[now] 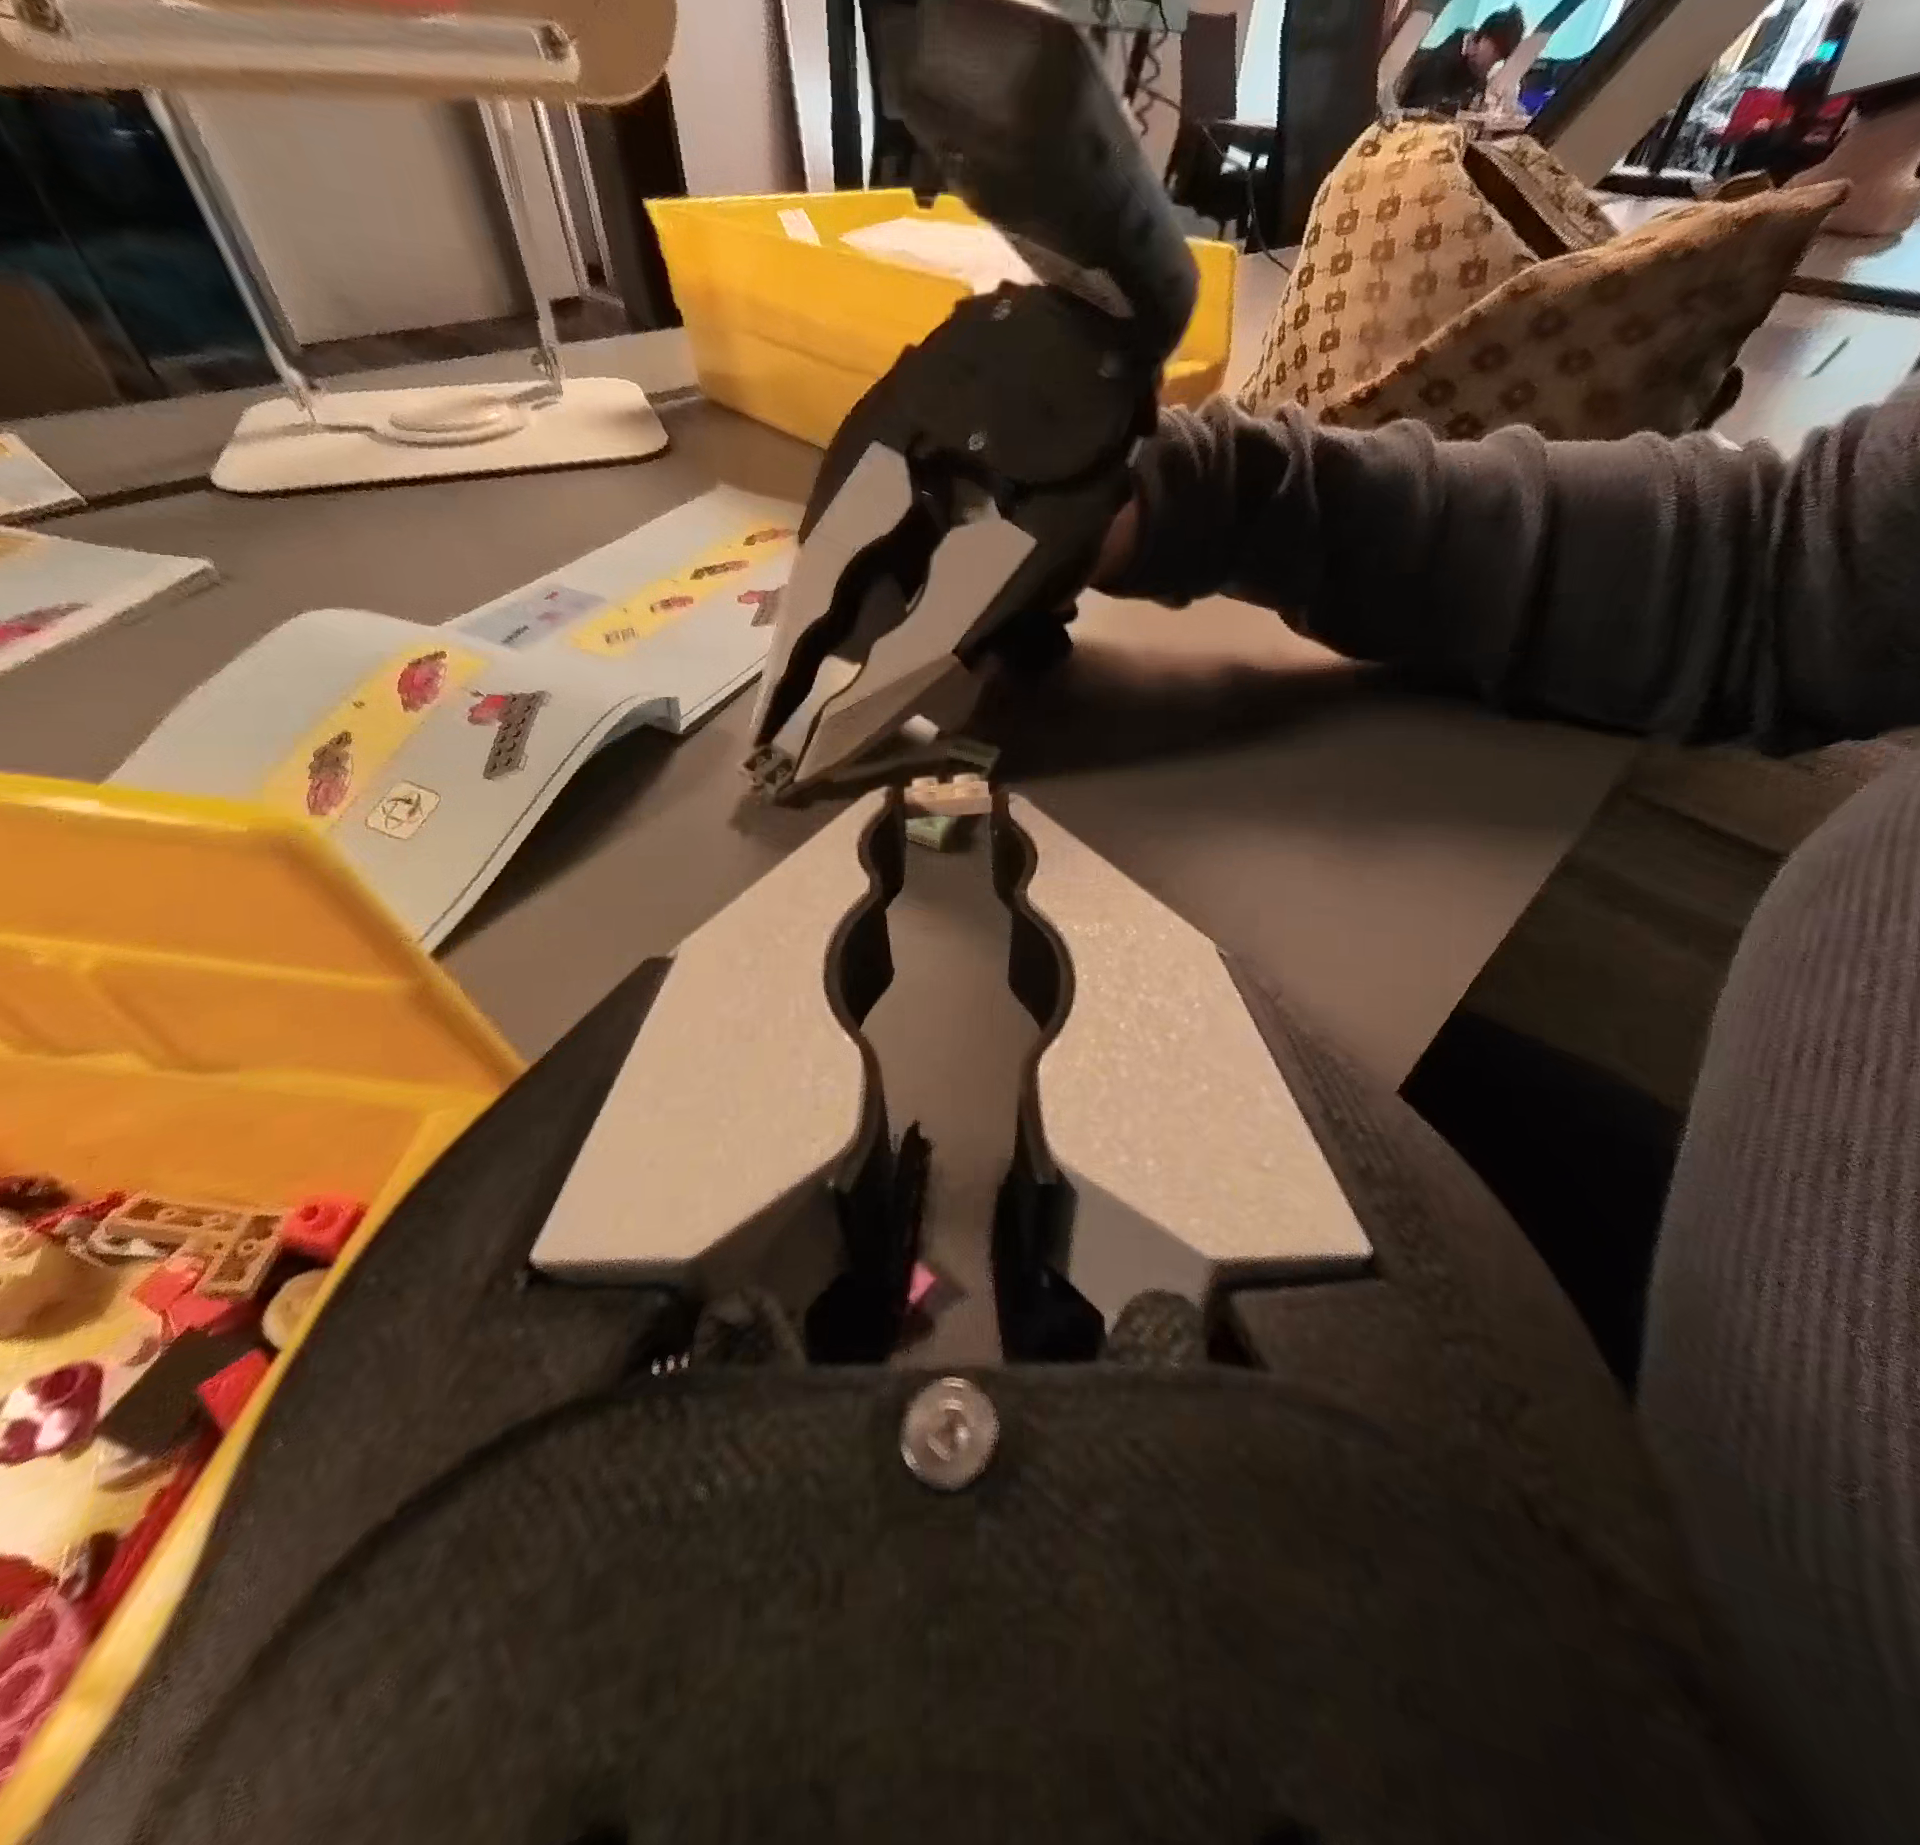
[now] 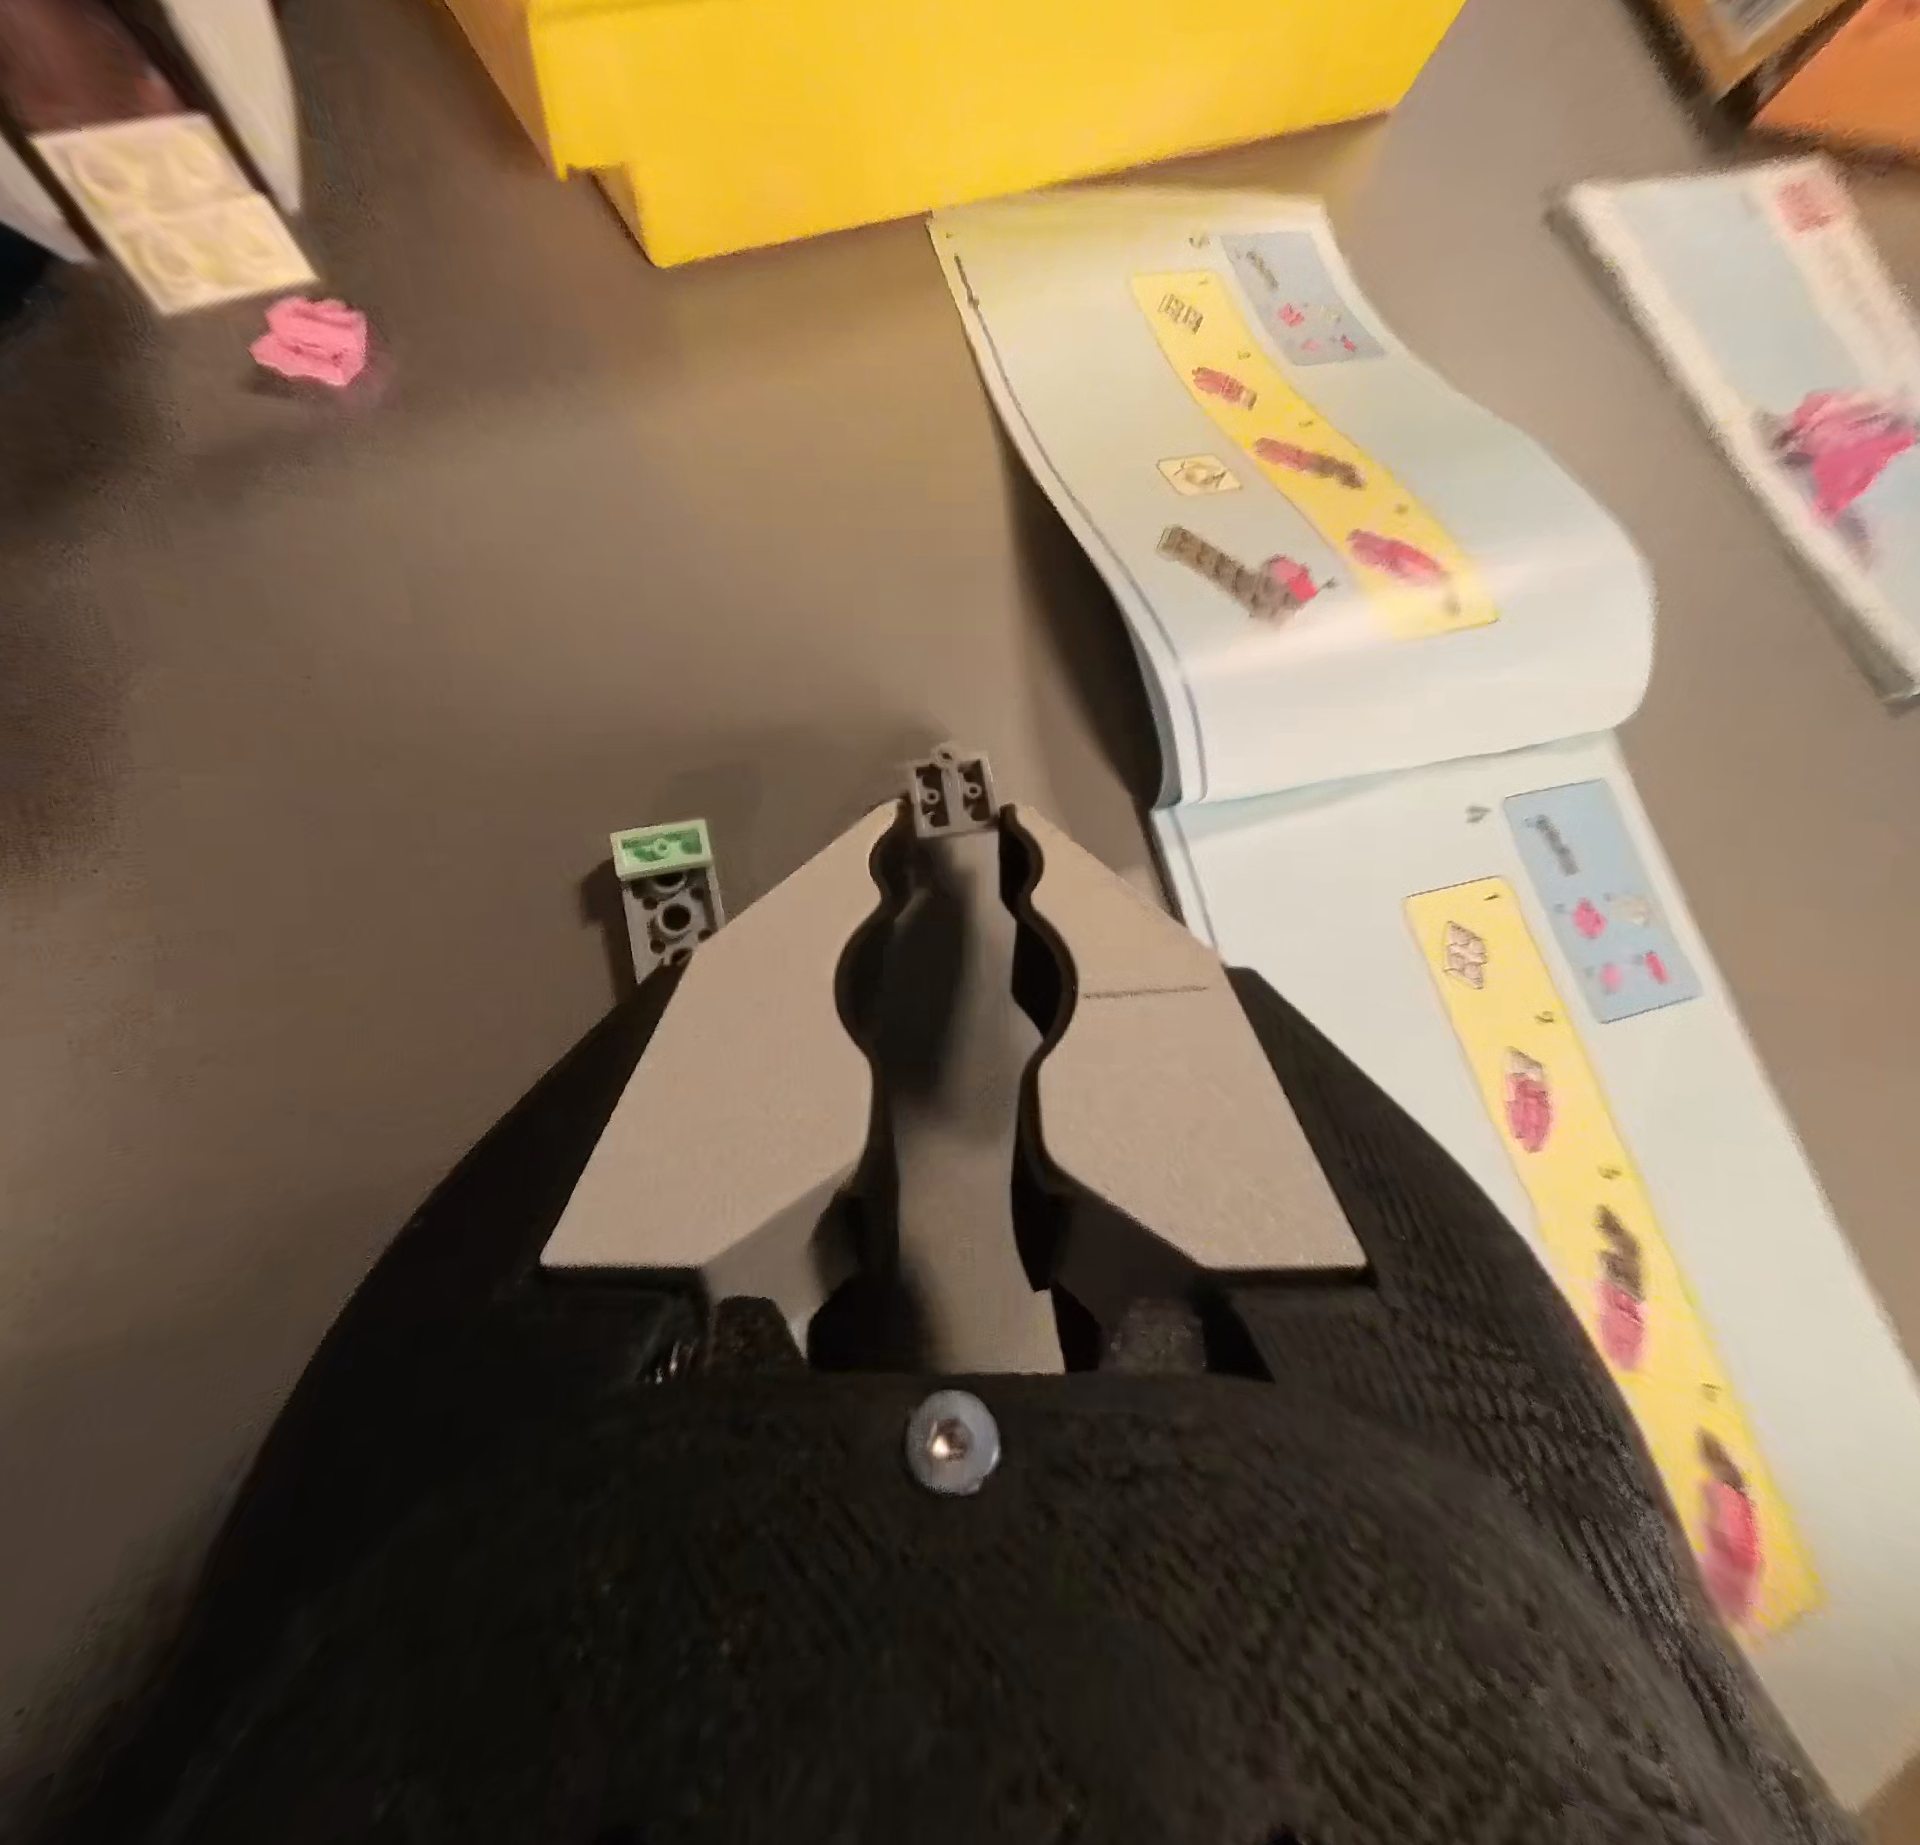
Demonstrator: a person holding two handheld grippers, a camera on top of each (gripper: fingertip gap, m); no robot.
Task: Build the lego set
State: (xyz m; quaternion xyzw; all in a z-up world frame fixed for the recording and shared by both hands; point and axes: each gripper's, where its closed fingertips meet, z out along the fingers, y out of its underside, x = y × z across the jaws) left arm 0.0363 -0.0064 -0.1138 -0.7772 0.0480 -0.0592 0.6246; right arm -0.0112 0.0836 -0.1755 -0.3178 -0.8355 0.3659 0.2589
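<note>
The left gripper (image 1: 943, 808) clamps a small stack of toy bricks: a tan plate (image 1: 948, 789) on top, a pale green piece (image 1: 932, 831) beneath. The right gripper (image 2: 948, 821) pinches a little grey brick piece (image 2: 948, 796) by its edges, hollow underside showing, just above the brown table (image 2: 520, 600).

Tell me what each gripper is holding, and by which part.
Right gripper: small grey plate piece, pinched by its two side edges. Left gripper: small tan brick, by its ends.
</note>
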